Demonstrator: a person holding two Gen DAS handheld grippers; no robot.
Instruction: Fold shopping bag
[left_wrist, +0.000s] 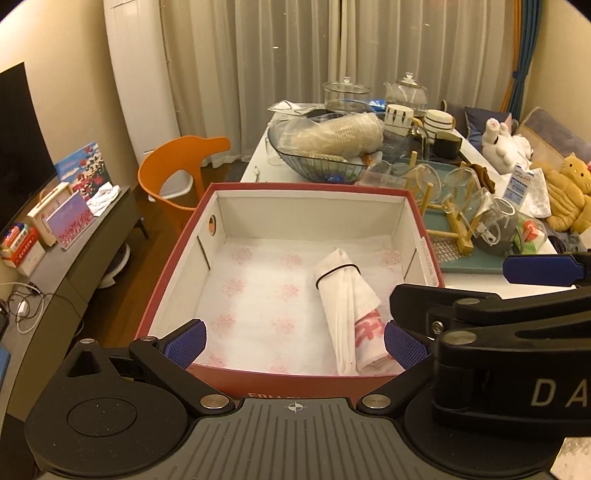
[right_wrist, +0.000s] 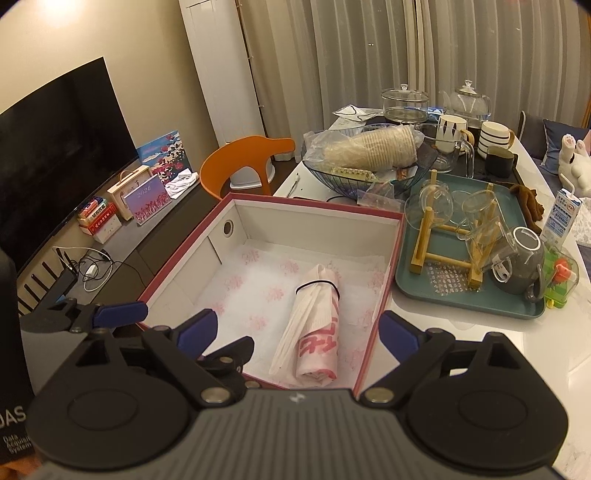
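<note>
Chair: orange chair tucked beside the white table.
Tray: teal tray carrying a wooden rack with glass cups.
Basket: wire basket holding bagged paper cups.

Two handheld black claws fill the foreground. The left claw has blue, grid-textured fingertip pads, silver pivot screws and a ribbed grey housing marked with a small white crosshair. The right claw matches it: blue pads, round black side discs, silver screws, with white lettering partly visible on each body.
</note>
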